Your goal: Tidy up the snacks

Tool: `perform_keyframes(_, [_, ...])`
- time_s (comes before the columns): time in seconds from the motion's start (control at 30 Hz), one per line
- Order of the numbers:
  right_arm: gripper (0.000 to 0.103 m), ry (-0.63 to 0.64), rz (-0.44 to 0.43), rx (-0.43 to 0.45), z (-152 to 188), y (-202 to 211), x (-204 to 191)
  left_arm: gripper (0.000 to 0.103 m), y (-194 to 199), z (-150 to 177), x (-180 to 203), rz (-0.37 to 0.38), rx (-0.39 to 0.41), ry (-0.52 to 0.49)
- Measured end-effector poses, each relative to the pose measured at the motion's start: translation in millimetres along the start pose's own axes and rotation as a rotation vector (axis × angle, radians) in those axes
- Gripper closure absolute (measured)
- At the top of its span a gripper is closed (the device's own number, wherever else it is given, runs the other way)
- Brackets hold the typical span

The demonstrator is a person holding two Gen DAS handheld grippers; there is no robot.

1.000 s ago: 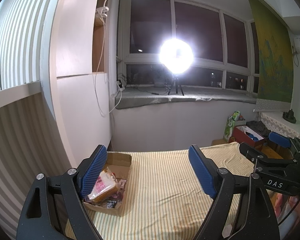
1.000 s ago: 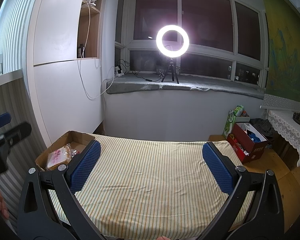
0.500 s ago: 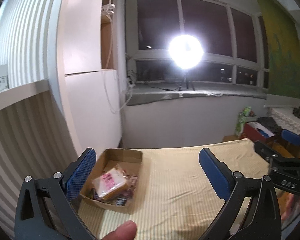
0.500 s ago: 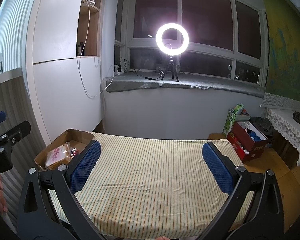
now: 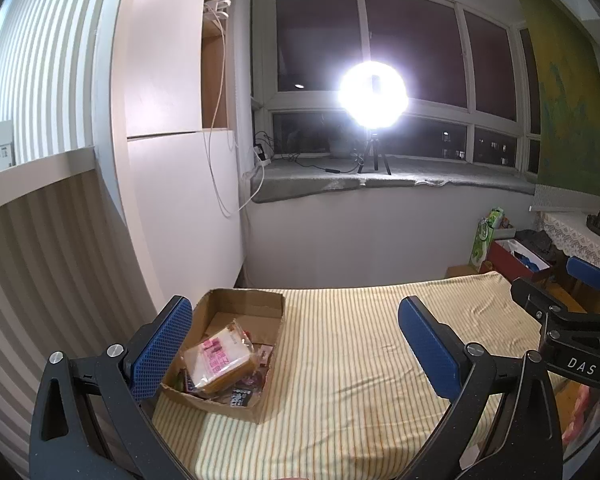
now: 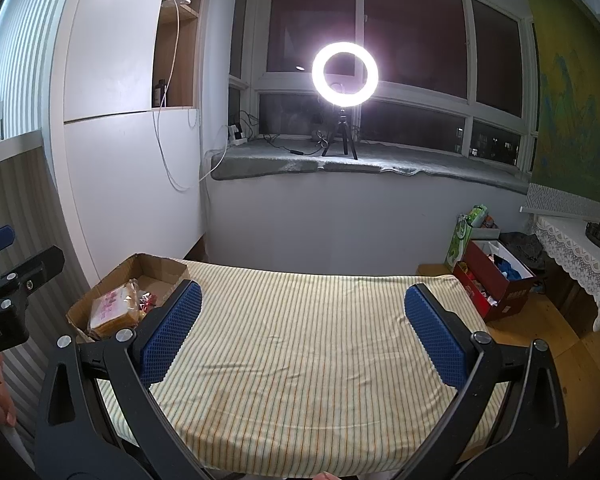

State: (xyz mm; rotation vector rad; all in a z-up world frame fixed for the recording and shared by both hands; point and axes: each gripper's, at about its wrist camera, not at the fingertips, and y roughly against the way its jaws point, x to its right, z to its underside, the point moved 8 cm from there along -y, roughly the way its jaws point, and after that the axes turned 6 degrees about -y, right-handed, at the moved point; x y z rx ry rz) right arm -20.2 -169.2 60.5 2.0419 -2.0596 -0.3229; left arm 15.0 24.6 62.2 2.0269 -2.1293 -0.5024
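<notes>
A cardboard box [image 5: 242, 304] sits at the left end of the striped tablecloth [image 5: 340, 360]; it also shows in the right wrist view [image 6: 160, 268]. Inside lie a clear pack of yellow cake with a pink label [image 5: 220, 360] and several smaller wrapped snacks [image 5: 244, 394]; the pack also shows in the right wrist view [image 6: 112, 310]. My left gripper [image 5: 296, 344] is open and empty, its left pad beside the box's near left wall. My right gripper [image 6: 300, 332] is open and empty above the middle of the cloth. Each gripper shows at the edge of the other's view.
A white cabinet [image 5: 180, 200] and a striped wall stand left of the table. A ring light [image 6: 345, 73] stands on the window sill behind. On the floor at right are a red box [image 6: 496, 280] and a green bag [image 6: 466, 232], by a lace-covered side table [image 6: 576, 248].
The left gripper's view has swung back and forth and now sits lower and closer to the box. The right gripper has barely moved. Both stay open.
</notes>
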Motion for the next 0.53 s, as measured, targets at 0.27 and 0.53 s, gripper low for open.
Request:
perform_keyframes(0.27, [0.000,0.000,0.000,-0.005,5.8,-0.2,1.1,0.001,3.0,0.1,2.6,-0.047,0.030,-0.038])
perform_keyframes(0.53, [0.000,-0.001,0.002,-0.006,9.0,-2.5,4.4,0.001,5.0,-1.3,1.7,-0.052,0.042,-0.037])
